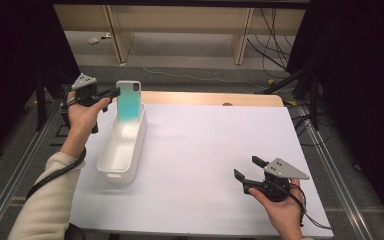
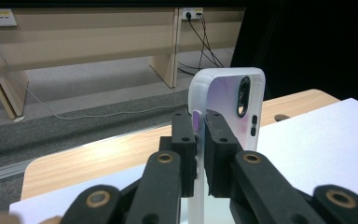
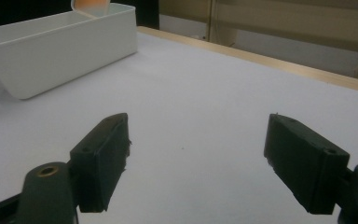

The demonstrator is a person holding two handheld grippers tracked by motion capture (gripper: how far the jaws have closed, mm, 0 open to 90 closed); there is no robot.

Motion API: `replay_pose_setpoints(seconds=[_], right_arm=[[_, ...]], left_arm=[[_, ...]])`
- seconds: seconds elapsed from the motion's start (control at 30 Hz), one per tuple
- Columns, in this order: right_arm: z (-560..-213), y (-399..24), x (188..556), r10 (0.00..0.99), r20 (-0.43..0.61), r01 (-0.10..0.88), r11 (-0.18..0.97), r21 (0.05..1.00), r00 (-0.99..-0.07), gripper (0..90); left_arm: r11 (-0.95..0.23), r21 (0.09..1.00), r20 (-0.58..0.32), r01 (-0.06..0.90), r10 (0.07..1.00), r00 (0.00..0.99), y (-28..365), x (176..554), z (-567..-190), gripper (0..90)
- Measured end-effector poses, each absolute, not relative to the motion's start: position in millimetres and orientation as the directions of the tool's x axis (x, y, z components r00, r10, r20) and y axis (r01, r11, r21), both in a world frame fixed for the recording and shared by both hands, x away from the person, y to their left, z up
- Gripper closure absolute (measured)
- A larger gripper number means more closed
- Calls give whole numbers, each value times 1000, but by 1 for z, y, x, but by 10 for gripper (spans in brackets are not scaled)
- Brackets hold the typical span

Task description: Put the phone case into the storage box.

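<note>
Over the far end of the white bin (image 1: 122, 150), the left tool (image 1: 114, 93) pinches the edge of a phone case (image 1: 129, 101) tight and holds it standing up, its bottom end dipping just inside the bin. I think it is held upright by its thin side so it can slide straight down between the bin's narrow walls. On the near right of the bench (image 1: 205, 150), the right tool (image 1: 245, 171) rests with its jaws wide apart and nothing in them, well away so it does not get in the way.
</note>
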State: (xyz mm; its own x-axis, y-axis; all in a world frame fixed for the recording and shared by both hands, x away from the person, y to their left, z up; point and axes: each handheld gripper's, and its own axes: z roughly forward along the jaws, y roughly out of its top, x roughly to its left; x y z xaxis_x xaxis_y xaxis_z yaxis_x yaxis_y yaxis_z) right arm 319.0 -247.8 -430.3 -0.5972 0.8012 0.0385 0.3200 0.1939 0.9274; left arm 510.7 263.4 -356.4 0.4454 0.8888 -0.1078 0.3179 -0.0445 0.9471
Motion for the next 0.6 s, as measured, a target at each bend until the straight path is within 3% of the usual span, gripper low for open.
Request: replay_pose_setpoints(seconds=[0.6], right_arm=[[-430, -249, 319, 804, 24, 317, 207, 925, -595, 225]], left_arm=[[-51, 942, -108, 333, 890, 442, 263, 520, -364, 834]])
